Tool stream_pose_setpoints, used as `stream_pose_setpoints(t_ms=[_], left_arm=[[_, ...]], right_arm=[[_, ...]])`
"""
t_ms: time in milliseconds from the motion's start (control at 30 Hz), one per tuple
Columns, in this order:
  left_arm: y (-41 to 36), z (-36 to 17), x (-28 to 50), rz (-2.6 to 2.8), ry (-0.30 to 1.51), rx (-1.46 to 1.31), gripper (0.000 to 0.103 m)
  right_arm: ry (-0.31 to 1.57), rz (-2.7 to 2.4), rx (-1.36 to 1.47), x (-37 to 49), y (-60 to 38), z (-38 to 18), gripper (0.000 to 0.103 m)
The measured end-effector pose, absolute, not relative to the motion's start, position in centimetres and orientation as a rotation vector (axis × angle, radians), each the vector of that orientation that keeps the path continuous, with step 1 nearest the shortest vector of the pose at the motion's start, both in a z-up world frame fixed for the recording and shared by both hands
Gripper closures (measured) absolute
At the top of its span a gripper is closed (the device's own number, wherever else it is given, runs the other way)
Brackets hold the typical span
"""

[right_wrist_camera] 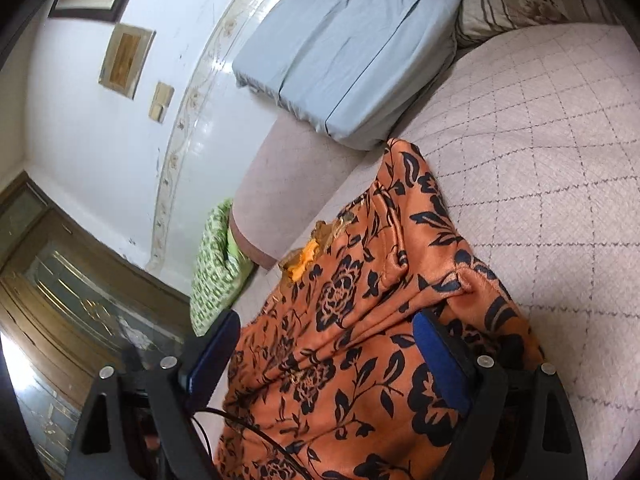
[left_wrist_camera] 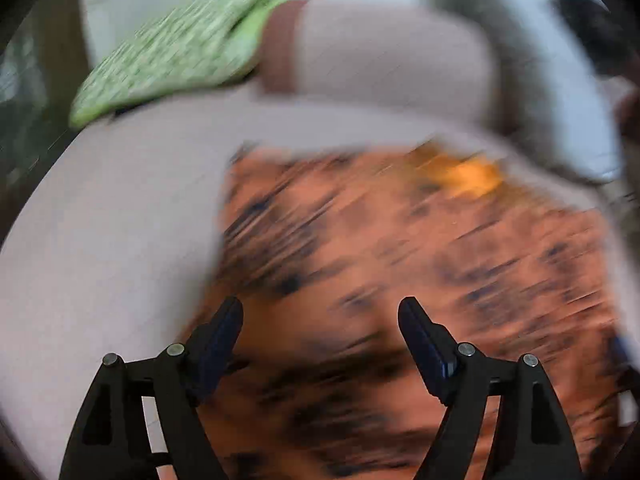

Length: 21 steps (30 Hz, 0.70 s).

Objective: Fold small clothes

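Observation:
An orange garment with a black flower print (right_wrist_camera: 360, 320) lies on the pale quilted bed (right_wrist_camera: 540, 140). In the left wrist view the garment (left_wrist_camera: 400, 260) is motion-blurred and fills the lower right. My left gripper (left_wrist_camera: 320, 312) is open, its fingers wide apart above the cloth, holding nothing. My right gripper (right_wrist_camera: 328, 332) is open too; the garment's near part lies between and under its fingers, and a fold rises by the right finger (right_wrist_camera: 440, 364).
A green patterned cloth (right_wrist_camera: 216, 264) lies at the bed's far edge, also in the left wrist view (left_wrist_camera: 172, 52). A light blue folded mattress or cushion (right_wrist_camera: 344, 52) and a striped pillow (right_wrist_camera: 516, 0) sit at the head. Wall and a wooden door (right_wrist_camera: 60, 280) stand to the left.

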<state>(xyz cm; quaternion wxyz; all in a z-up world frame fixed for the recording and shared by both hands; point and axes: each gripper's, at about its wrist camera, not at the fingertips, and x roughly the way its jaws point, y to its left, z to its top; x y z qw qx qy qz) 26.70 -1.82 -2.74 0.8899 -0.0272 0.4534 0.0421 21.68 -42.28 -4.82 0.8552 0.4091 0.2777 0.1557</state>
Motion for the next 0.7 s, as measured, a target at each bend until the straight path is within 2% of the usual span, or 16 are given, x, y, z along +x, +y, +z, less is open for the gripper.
stream_pose_setpoints(t_ms=[33, 167, 300, 333, 400, 467, 500, 567, 600, 633, 700], left_arm=[[-0.4, -4.0, 26.4, 0.118, 0.967, -0.088, 0.023], [1.3, -4.5, 24.6, 0.09, 0.872, -0.15, 0.023], [1.5, -4.7, 24.5, 0.083, 0.872, -0.157, 0.023], [1.8, -4.6, 24.3, 0.082, 0.871, -0.171, 0.026], [2.4, -4.3, 23.7, 0.096, 0.876, -0.168, 0.036], [3.3, -4.3, 23.8, 0.116, 0.875, -0.169, 0.056], [3.7, -4.2, 23.8, 0.133, 0.874, -0.177, 0.062], [4.7, -4.5, 24.0, 0.165, 0.877, -0.207, 0.085], [5.1, -4.7, 24.4, 0.174, 0.875, -0.233, 0.087], [5.5, -4.8, 24.4, 0.172, 0.877, -0.256, 0.089], [5.5, -4.8, 24.5, 0.171, 0.877, -0.254, 0.09]], right_arm=[[0.581, 0.322, 0.854, 21.5, -42.0, -4.5, 0.013], [0.586, 0.312, 0.789, 22.8, -40.6, -1.9, 0.013], [0.746, 0.223, 0.771, 28.1, -39.8, -2.1, 0.013], [0.795, 0.193, 0.783, 29.2, -39.9, -2.8, 0.013], [0.901, 0.116, 0.827, 30.7, -40.3, -4.7, 0.013], [0.908, 0.102, 0.881, 30.7, -40.5, -5.3, 0.014], [0.906, 0.091, 0.871, 30.7, -40.4, -5.2, 0.014], [0.932, 0.069, 0.836, 31.2, -40.1, -5.1, 0.019], [0.96, 0.041, 0.801, 31.7, -40.0, -5.4, 0.049], [0.998, 0.042, 0.805, 32.3, -40.0, -6.0, 0.095], [1.014, 0.049, 0.736, 32.6, -39.1, -5.6, 0.095]])
